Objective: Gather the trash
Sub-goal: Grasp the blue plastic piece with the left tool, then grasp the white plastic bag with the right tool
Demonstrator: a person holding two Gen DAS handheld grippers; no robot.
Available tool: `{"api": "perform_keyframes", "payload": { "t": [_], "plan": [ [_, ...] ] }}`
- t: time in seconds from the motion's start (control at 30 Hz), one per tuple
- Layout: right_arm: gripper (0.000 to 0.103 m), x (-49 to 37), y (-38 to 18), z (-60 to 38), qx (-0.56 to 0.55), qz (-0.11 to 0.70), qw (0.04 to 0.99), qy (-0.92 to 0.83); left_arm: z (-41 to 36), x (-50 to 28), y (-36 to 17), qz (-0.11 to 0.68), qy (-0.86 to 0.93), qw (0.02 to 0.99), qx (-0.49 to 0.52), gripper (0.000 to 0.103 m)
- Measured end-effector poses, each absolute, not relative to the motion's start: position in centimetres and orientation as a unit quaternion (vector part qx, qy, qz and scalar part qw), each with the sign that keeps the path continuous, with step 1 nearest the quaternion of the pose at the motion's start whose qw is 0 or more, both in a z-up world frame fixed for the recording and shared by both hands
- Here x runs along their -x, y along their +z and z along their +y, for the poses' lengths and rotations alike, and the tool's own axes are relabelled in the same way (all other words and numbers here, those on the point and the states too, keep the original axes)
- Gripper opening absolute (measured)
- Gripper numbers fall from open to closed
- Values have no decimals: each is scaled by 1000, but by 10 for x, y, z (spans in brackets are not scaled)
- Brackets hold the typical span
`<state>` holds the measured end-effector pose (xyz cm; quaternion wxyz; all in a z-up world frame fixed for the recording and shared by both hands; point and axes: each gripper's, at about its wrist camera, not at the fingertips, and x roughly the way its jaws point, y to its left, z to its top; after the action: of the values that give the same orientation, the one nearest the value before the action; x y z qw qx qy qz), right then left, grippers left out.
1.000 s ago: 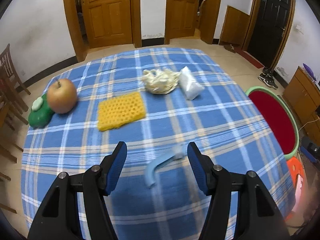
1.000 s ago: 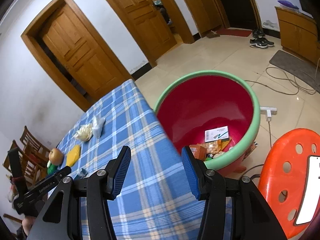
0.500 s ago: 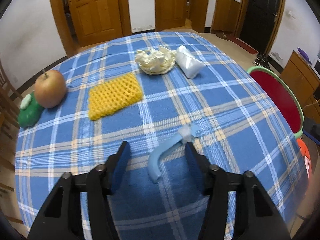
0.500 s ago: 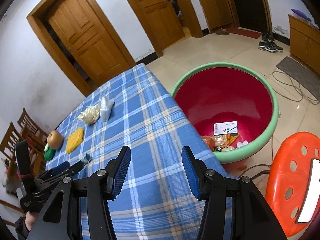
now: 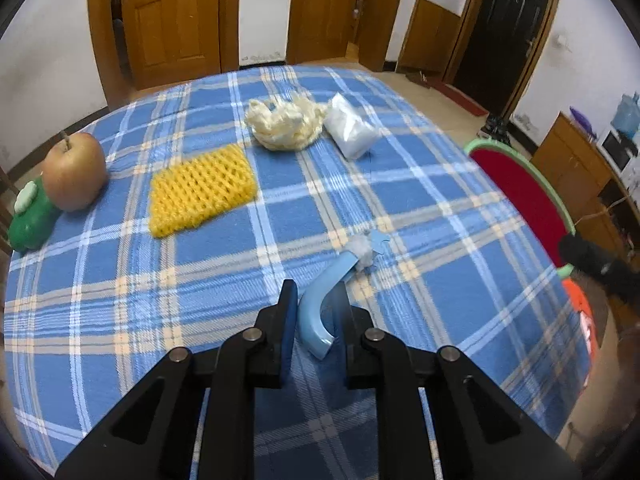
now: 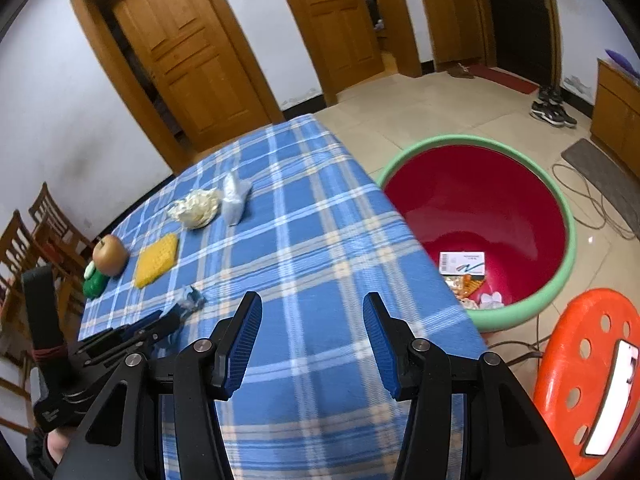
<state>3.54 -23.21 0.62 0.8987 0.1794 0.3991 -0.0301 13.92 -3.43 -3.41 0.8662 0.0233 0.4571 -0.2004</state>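
A round table (image 5: pixel 420 208) under a blue plaid cloth carries one apple (image 5: pixel 74 176), one yellow foam net (image 5: pixel 202 190), one crumpled cream wrapper (image 5: pixel 284 122), one clear plastic bag (image 5: pixel 350 128) and one curved blue plastic piece (image 5: pixel 324 300). The left tongs (image 5: pixel 316 306) are narrowed onto that blue piece, which lies on the cloth. The right tongs (image 6: pixel 312 344) hang wide and hold nothing, beside the one red bin (image 6: pixel 480 204) on the floor.

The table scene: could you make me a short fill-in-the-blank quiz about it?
1. The left gripper has its jaws closed on a curved light ____ plastic piece.
2. The right gripper holds ____.
3. The apple sits beside the ____ foam net.
4. The tub has a ____ rim.

Missing: blue; nothing; yellow; green
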Motion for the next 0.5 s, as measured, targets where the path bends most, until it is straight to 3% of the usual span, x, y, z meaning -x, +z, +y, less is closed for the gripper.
{"api": "perform_keyframes", "payload": {
  "t": [0.5],
  "plan": [
    [54,-96,15,-191,-133,408,903,-2,12,-200,6,424,-112,896,61,16]
  ]
}}
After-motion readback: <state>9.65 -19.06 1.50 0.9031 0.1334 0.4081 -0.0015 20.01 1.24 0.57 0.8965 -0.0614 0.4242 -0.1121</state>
